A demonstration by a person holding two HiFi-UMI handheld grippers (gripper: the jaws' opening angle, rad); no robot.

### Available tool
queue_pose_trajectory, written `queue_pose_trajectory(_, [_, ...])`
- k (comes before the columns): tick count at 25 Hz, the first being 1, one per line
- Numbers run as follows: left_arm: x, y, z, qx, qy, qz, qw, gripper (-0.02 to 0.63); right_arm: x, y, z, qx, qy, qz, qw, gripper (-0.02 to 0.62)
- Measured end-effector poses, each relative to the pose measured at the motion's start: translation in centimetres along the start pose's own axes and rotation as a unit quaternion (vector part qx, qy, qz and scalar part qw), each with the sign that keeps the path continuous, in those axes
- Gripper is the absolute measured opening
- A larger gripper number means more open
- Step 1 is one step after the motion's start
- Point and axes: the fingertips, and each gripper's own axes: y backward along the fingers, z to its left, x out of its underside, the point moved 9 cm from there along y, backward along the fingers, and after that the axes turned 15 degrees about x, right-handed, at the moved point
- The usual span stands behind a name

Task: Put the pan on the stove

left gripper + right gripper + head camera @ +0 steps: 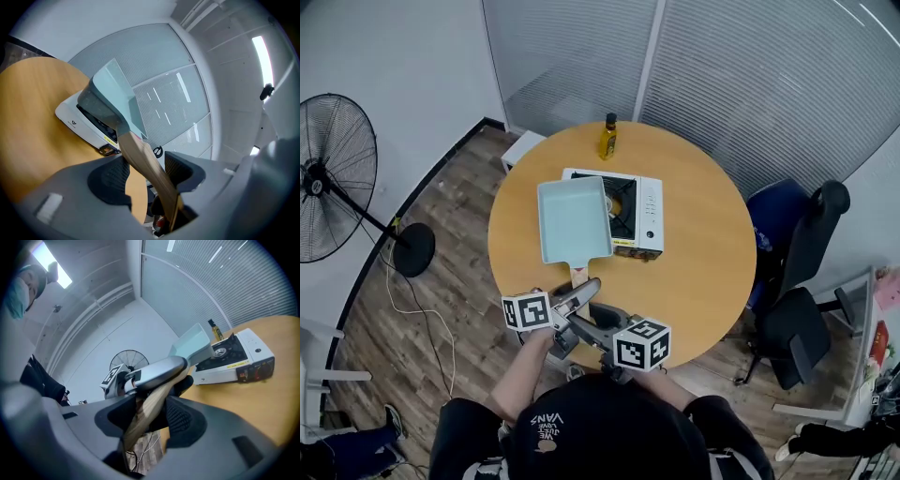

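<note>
Pinching light wooden handle of pale blue rectangular pan in jaws of left gripper and right gripper. Overlapping nine o'clock edge of white portable gas stove on round wooden tabletop. Still to do, apparently: centring over burner, setting down.

"VANS" print, upside down, on person's black top; stove label illegible.
</note>
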Motion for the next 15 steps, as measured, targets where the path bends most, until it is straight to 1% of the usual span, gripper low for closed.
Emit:
queue_pose_trajectory(7, [-0.5,-3.2,2.5,0.0,0.009,0.012,0.9999,0.235,-1.2,-0.5,-3.6,0.01,-0.009,0.008,1.0,0.187])
queue_pose_trajectory(11, [-0.9,-4.3,4.5,-0.016,0.004,0.026,0.9995,0.236,-1.7,-1.2,-5.6,0.012,-0.015,0.01,1.0,0.187])
queue_pose_trajectory(15, [-1.6,-5.5,5.8,-0.016,0.005,0.034,0.9993,0.235,-2.1,-2.1,-7.2,0.014,-0.02,0.011,1.0,0.187])
